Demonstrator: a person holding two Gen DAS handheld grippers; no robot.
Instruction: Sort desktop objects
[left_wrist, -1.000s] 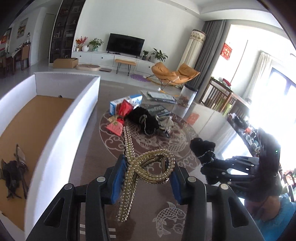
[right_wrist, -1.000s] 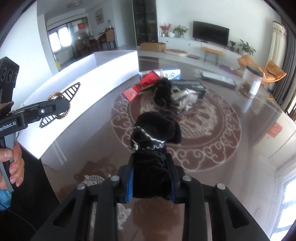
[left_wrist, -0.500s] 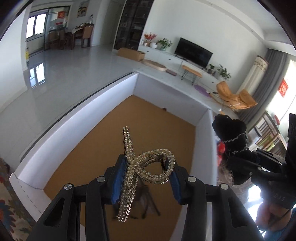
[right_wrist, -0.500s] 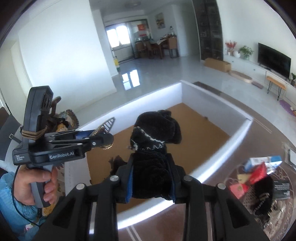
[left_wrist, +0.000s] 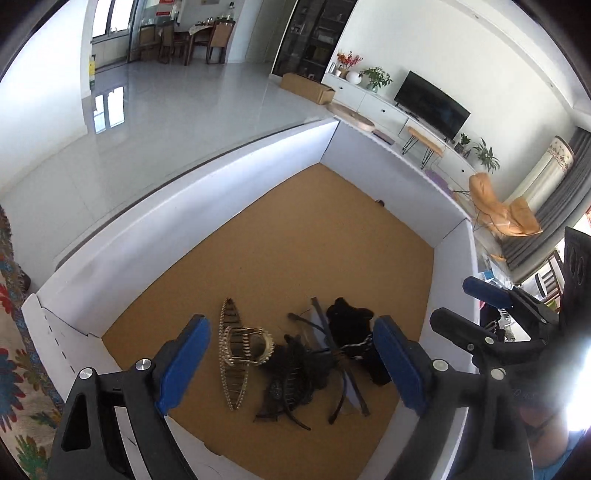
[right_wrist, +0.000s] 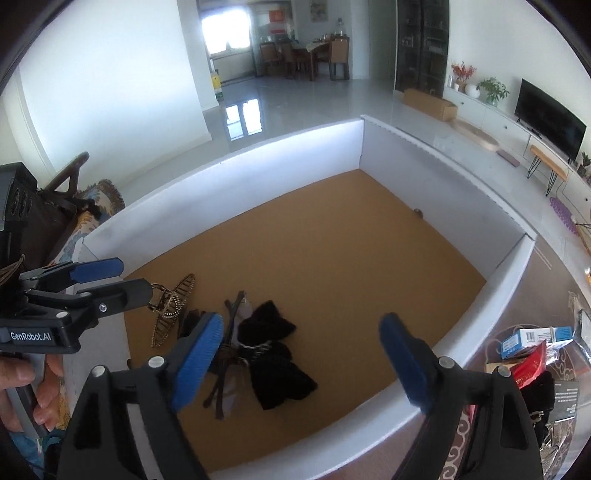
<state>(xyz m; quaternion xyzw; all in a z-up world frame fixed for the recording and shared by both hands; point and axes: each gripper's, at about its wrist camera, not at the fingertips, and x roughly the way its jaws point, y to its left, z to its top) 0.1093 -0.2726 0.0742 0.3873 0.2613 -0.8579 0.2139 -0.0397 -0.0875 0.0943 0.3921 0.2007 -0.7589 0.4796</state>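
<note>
Left wrist: box (left_wrist: 207, 192) walls all round, far floor bare.

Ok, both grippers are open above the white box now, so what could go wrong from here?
1. The gold hair claw lies against the black hair accessories; the pile may tangle.
2. The left gripper and right gripper hover close together and might bump when withdrawing.
3. Either could clip the box wall.

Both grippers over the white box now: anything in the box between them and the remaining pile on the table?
Only the box's white wall stands between the open right gripper and the table pile; the left gripper is open too.
</note>
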